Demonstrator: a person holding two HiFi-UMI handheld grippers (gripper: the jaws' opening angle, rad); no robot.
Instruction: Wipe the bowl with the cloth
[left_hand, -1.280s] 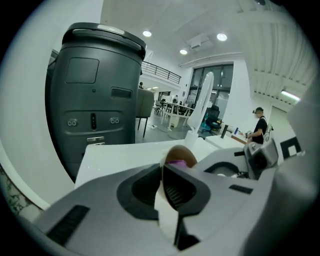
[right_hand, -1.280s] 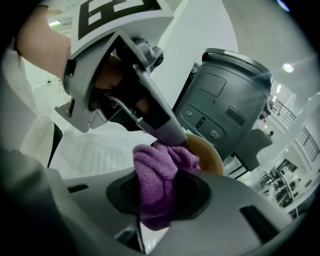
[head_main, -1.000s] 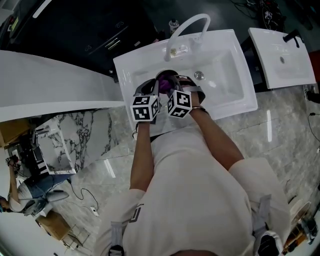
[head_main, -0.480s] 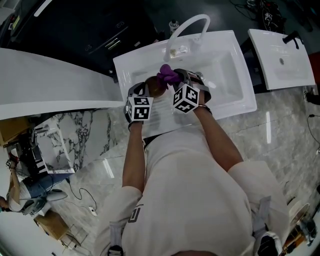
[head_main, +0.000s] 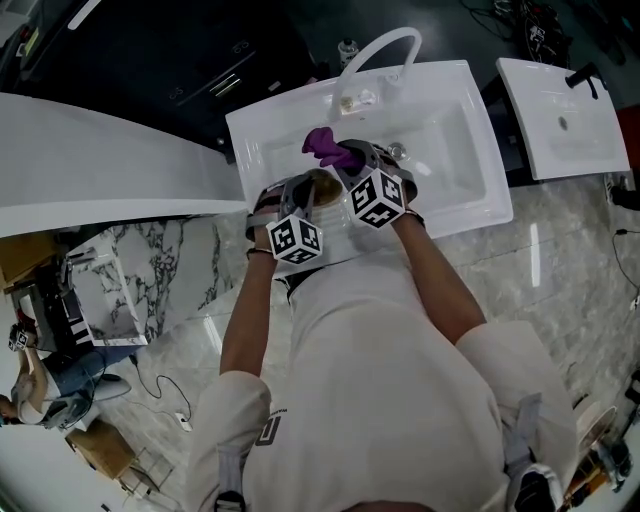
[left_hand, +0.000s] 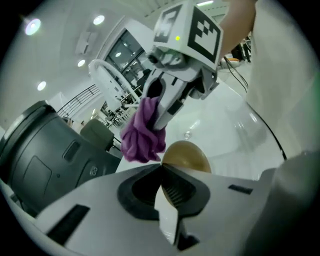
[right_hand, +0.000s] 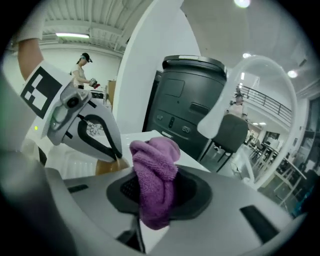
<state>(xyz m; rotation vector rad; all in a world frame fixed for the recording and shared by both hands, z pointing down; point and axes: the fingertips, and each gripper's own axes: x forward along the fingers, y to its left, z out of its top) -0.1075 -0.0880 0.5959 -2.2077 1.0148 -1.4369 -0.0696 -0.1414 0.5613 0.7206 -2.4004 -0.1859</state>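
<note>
Purple cloth (head_main: 322, 146) now off bowl (head_main: 322, 183); pass likely done.
My right gripper (right_hand: 150, 195) clenches it at 12 o'clock; left gripper (left_hand: 162, 172) clamps the rim.

Head view overhead; gripper views close, opposed, sharing cloth (left_hand: 142, 132)

Both grippers stood over the front-left part of the white sink (head_main: 450, 130). The right gripper (head_main: 348, 160) held the purple cloth (head_main: 322, 145) near the faucet (head_main: 375, 50). The left gripper (head_main: 300, 192) touched the brown bowl (head_main: 325, 183) beside it.
</note>
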